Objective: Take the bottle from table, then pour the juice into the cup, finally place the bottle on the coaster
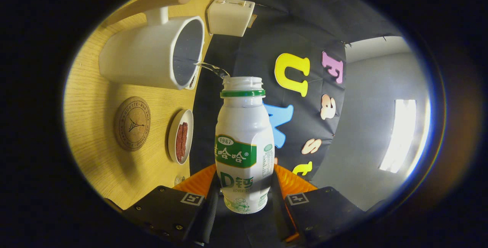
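Tongs [244, 196] clamp the bottle [244, 145] from both sides, tilting it so its open neck meets the cup [152, 57] rim; a thin stream of juice [213, 69] crosses into the cup. Beside the cup on the surface [91, 126] lies the coaster [132, 123], bare, presumably awaiting the bottle; a small dish [180, 136] sits next to it.

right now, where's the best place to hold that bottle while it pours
Around its wide lower body, one finger on each flat side, as the gripper does now. The bottle narrows toward its open neck, which must stay free: liquid streams from it into the cup.
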